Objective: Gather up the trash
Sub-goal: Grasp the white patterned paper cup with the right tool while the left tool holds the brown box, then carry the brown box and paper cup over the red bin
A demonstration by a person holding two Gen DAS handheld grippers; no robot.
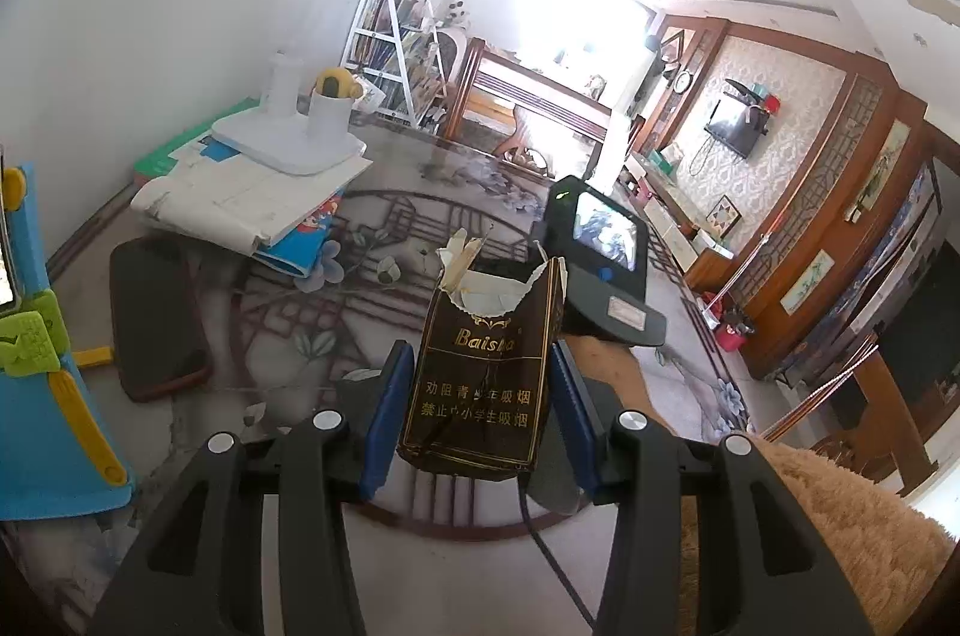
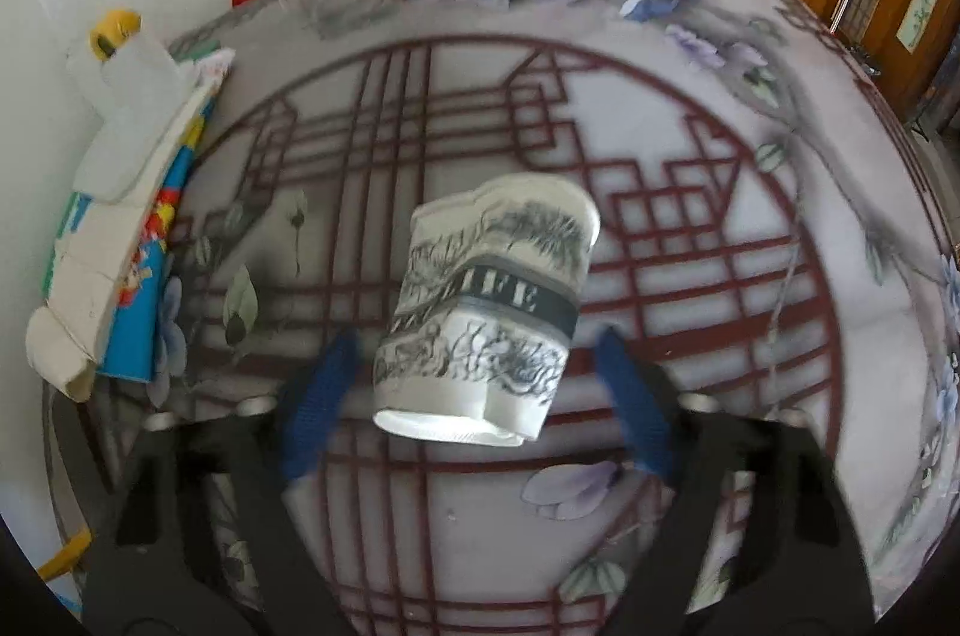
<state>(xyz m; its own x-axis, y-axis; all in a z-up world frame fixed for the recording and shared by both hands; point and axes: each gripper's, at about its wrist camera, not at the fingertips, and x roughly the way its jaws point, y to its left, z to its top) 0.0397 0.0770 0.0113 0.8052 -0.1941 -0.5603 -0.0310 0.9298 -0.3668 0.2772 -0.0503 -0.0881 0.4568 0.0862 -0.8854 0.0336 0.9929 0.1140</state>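
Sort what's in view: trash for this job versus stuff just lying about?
Trash:
- torn cigarette pack, between the left gripper pads
- crushed paper cup, between the open right gripper pads

Lying about:
- stack of books
- white lamp base
- dark pad
- blue toy

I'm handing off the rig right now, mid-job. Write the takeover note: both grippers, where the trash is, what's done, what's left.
Left gripper: pads touch both sides of the torn brown cigarette pack, held upright above the table.
Right gripper: jaws open, one on each side of the crushed paper cup, with a gap on both sides. Whether the cup rests on the table or is off it cannot be told.
Done: pack gripped.
Left: close on the cup, then carry both to a bin; none shows in either view.
Not trash, probably: books and white stand at the table's far left.
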